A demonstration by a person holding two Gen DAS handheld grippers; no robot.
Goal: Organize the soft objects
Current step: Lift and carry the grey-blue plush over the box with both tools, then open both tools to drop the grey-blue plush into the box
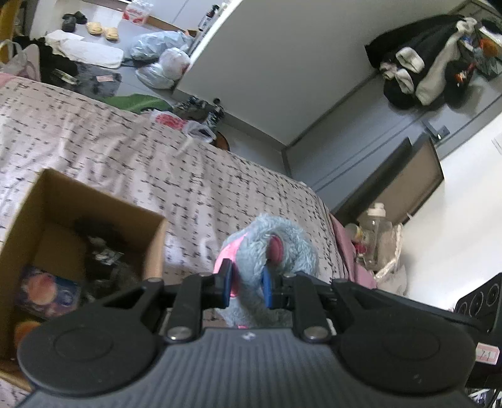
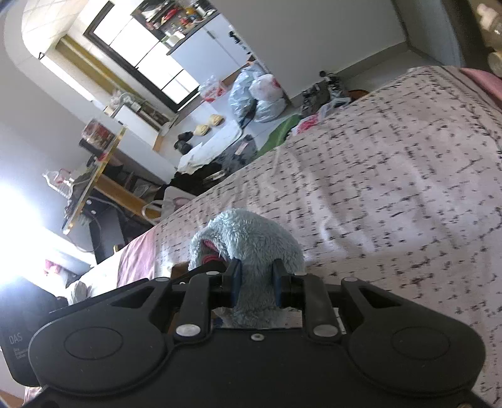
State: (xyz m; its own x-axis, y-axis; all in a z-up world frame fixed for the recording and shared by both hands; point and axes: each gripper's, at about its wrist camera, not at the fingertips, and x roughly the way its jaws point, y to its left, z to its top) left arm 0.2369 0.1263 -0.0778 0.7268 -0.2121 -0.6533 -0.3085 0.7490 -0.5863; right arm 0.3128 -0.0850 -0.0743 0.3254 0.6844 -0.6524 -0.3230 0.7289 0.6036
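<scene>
A fluffy light-blue plush toy [image 1: 276, 241] with pink parts hangs above the patterned bed. My left gripper [image 1: 246, 282] is shut on one end of it, blue pads pressing into the fur. In the right wrist view my right gripper [image 2: 255, 277] is shut on another part of the same plush toy [image 2: 248, 238]. An open cardboard box [image 1: 103, 204] stands on the bed to the left in the left wrist view. It holds a dark soft item [image 1: 103, 248] and a colourful toy [image 1: 47, 292].
The bed cover [image 1: 125, 150] is pale with black dashes. Beyond the bed edge lie plastic bags [image 1: 163, 56], slippers [image 1: 102, 29] and clothes on the floor. A bottle [image 1: 375, 229] and a dark cabinet [image 1: 401, 179] stand at the right. A desk [image 2: 103, 175] stands left.
</scene>
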